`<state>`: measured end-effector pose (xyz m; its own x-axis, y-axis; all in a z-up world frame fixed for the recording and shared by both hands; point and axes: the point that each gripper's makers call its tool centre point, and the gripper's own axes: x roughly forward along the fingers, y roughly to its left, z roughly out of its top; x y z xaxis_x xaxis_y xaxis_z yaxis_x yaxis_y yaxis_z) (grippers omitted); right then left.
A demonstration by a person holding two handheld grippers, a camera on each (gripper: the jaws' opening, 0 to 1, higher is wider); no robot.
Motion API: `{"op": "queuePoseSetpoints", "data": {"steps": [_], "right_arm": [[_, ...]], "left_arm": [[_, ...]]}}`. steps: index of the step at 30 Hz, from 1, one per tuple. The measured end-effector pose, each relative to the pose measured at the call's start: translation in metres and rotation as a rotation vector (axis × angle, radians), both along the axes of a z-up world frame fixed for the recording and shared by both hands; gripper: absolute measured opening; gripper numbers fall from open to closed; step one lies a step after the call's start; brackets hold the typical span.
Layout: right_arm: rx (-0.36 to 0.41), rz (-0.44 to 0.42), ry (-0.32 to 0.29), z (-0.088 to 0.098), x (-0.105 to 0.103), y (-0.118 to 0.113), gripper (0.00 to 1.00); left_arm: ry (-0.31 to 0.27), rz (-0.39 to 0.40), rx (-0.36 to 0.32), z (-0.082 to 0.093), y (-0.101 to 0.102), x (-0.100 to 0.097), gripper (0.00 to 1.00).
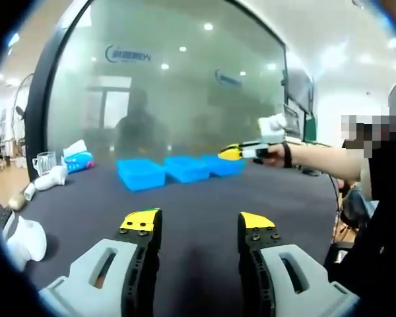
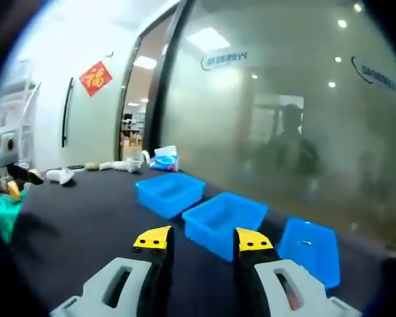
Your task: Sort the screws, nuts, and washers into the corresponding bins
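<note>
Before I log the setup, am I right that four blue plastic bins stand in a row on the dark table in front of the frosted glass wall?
Not quite: the right gripper view shows three blue plastic bins, not four, in a row on the dark table in front of the frosted glass wall.

We carry a left gripper (image 1: 199, 228) and right gripper (image 2: 201, 243) with grey slotted plastic jaws, black inner faces (screw heads visible) and yellow tips; our wrist wears a dark band (image 1: 288, 155).

A red diamond-shaped paper sign (image 2: 96, 78) on the white wall bears the Chinese character 福 in gold. The frosted glass wall (image 1: 185, 86) carries blue printed logos (image 1: 127, 55), seen in both views, but their lettering is too blurred to read.
</note>
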<state>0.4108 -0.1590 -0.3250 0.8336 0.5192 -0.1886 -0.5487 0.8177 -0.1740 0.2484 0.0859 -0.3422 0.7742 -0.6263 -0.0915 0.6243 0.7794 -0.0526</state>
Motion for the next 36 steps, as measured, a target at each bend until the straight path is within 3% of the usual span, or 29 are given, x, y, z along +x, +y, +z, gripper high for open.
{"op": "queuePoseSetpoints", "data": {"steps": [12, 22, 26, 36], "right_arm": [[0.074, -0.041, -0.024, -0.007, -0.082, -0.045, 0.32], [0.077, -0.066, -0.013, -0.020, -0.128, -0.063, 0.33], [0.078, -0.064, -0.012, -0.021, -0.136, -0.063, 0.32], [0.055, -0.037, 0.007, -0.023, -0.132, -0.056, 0.32]], "left_arm": [[-0.018, -0.006, 0.004, 0.006, -0.003, -0.002, 0.45], [-0.013, -0.031, 0.014, 0.004, -0.013, -0.005, 0.45], [-0.009, -0.043, 0.016, 0.002, -0.016, -0.007, 0.45], [-0.001, -0.063, 0.023, -0.001, -0.021, -0.011, 0.45]]}}
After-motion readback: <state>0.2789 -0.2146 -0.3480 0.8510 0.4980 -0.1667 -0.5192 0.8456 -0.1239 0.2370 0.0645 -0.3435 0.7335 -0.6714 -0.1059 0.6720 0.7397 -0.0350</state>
